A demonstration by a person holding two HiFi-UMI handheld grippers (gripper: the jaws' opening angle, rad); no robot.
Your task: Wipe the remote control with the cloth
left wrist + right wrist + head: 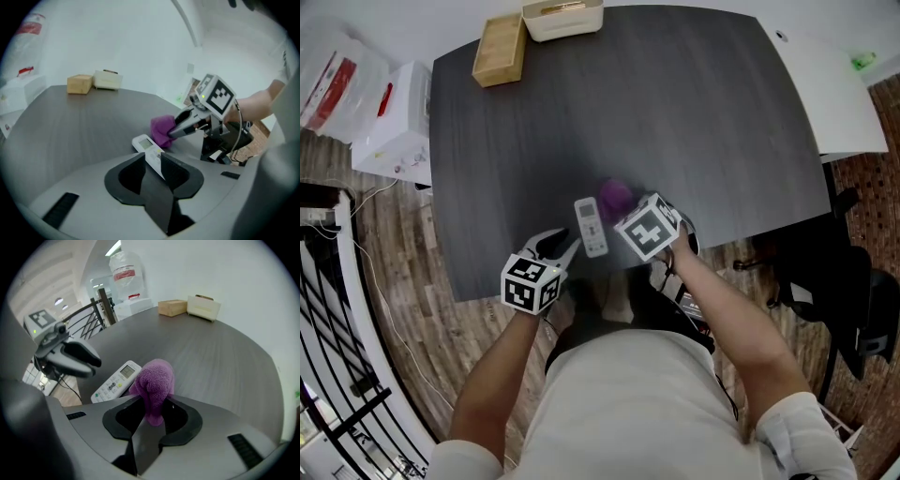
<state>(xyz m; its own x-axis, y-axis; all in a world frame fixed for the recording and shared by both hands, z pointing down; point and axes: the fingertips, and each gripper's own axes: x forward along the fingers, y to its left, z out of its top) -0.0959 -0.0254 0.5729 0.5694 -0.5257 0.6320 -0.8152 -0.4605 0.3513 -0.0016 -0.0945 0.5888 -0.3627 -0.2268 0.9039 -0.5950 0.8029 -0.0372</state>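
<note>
Far left on the dark, wood-grained table (694, 122) I see a tan rectangular wooden box (499, 49) and, beside it, a cream open-topped container (562, 17). Left gripper (153, 157): I read its matt black jaws as drawn in and pinching the near end of the remote control (591, 225), a slim white plastic slab with a small grey display at its far end, near the table's front edge. Right gripper (154, 401): jaws clamped on the cloth (152, 380), a purple, nubbly wad bunched into a rounded lump just beside the remote's display end.
</note>
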